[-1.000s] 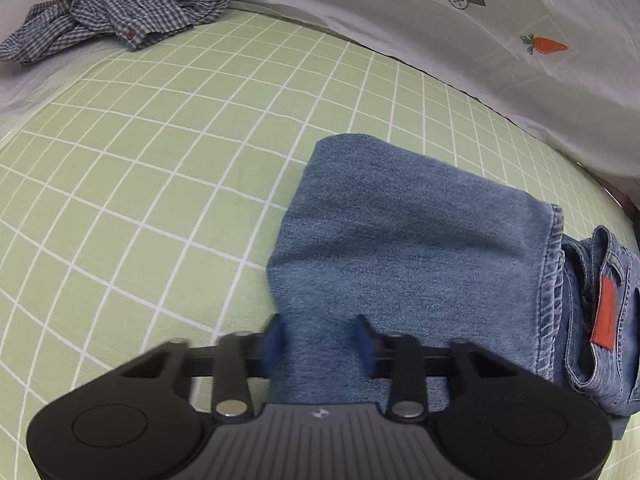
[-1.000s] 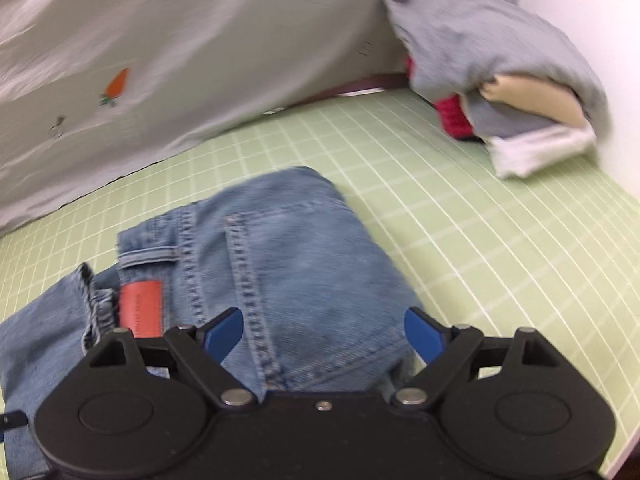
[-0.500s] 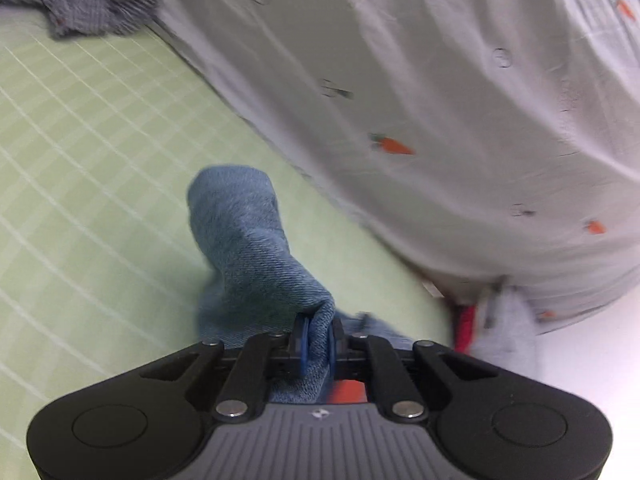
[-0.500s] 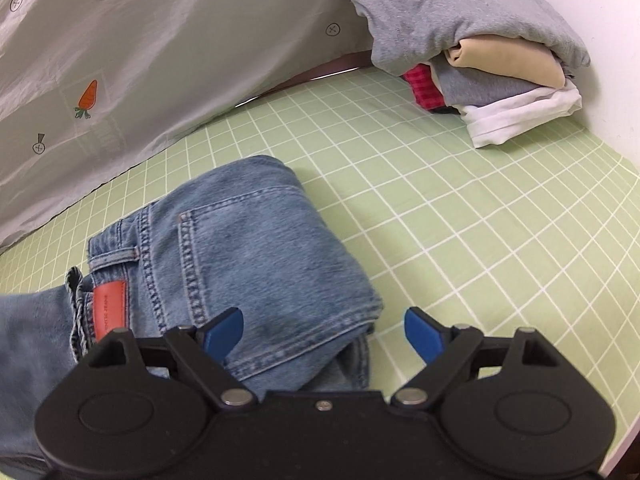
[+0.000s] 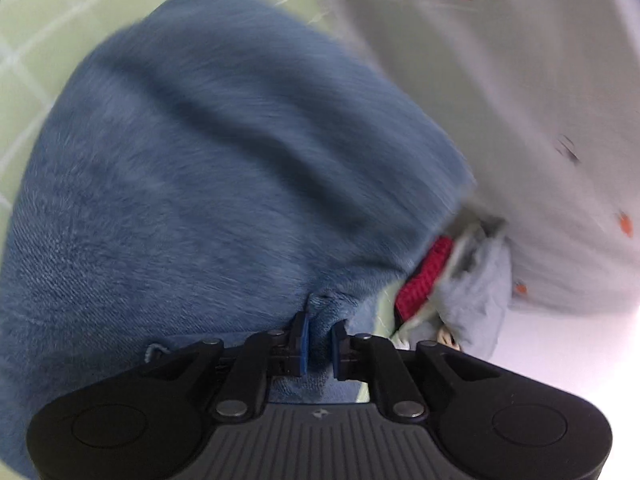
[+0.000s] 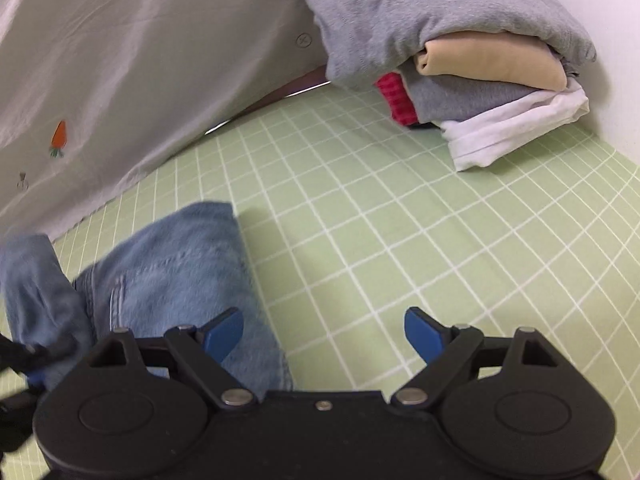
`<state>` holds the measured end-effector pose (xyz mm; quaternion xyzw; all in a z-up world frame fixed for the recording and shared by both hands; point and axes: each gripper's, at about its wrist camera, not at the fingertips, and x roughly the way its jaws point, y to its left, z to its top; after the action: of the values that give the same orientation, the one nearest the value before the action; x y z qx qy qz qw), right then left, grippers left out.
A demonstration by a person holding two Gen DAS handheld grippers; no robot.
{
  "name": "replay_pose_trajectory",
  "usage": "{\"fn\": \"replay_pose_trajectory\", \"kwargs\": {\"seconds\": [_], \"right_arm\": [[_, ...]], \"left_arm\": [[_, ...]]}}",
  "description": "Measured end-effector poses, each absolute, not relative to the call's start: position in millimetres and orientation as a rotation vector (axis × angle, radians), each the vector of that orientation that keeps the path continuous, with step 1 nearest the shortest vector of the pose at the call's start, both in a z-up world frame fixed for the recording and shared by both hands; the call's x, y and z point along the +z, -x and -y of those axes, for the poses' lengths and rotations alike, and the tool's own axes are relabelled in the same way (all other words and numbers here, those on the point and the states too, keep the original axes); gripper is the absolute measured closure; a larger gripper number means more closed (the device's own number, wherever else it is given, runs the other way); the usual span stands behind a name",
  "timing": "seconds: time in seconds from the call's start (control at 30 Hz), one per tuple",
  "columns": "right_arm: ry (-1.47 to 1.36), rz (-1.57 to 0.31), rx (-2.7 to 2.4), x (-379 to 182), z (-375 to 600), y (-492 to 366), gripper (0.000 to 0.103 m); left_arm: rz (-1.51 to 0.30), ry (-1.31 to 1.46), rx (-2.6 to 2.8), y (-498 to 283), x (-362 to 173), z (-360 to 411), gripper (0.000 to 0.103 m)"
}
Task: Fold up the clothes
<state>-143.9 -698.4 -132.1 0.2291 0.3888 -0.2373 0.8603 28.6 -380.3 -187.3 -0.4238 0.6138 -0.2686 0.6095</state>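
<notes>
Denim of the jeans (image 5: 208, 168) is pinched in the left gripper (image 5: 319, 338), jaws nearly closed on a fold; the right gripper (image 6: 324, 332) gapes wide, holding nothing.

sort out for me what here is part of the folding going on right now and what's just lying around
In the job:
- jeans, a fold pinched up
- left gripper, shut on the denim
- right gripper, open over the green grid sheet

Lying about:
- stack of folded clothes in the far corner
- grey carrot-print cloth
</notes>
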Motion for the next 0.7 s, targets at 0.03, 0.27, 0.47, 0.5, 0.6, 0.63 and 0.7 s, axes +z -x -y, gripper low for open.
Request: {"fn": "replay_pose_trajectory", "kwargs": {"seconds": [0.03,0.27,0.47,0.5,0.6,0.63,0.7], "right_arm": [[-0.491,-0.817,-0.494,-133,701,142,0.015],[-0.509,-0.821,-0.416,-136,689,132,0.015],[-0.444,-0.775,-0.345,-117,668,121,0.015],[-0.447,-0.768,-0.327,-115,665,118,0.015],[-0.45,-0.757,-0.262,-107,653,107,0.015],[-0.449,-0.756,-0.237,-105,648,102,0.015],[-0.451,-0.757,-0.166,-102,636,92,0.015]], "left_arm": [[-1.434,1.0,-0.606,-32,-191,382,0.09],[-1.416,1.027,-0.632,-39,-175,383,0.077],[-1.249,0.947,-0.766,-42,-118,382,0.04],[-1.229,0.951,-0.761,-42,-112,379,0.037],[-1.191,0.915,-0.661,-46,-105,363,0.033],[-1.193,0.886,-0.612,-48,-105,355,0.033],[-1.208,0.827,-0.521,-50,-112,340,0.033]]}}
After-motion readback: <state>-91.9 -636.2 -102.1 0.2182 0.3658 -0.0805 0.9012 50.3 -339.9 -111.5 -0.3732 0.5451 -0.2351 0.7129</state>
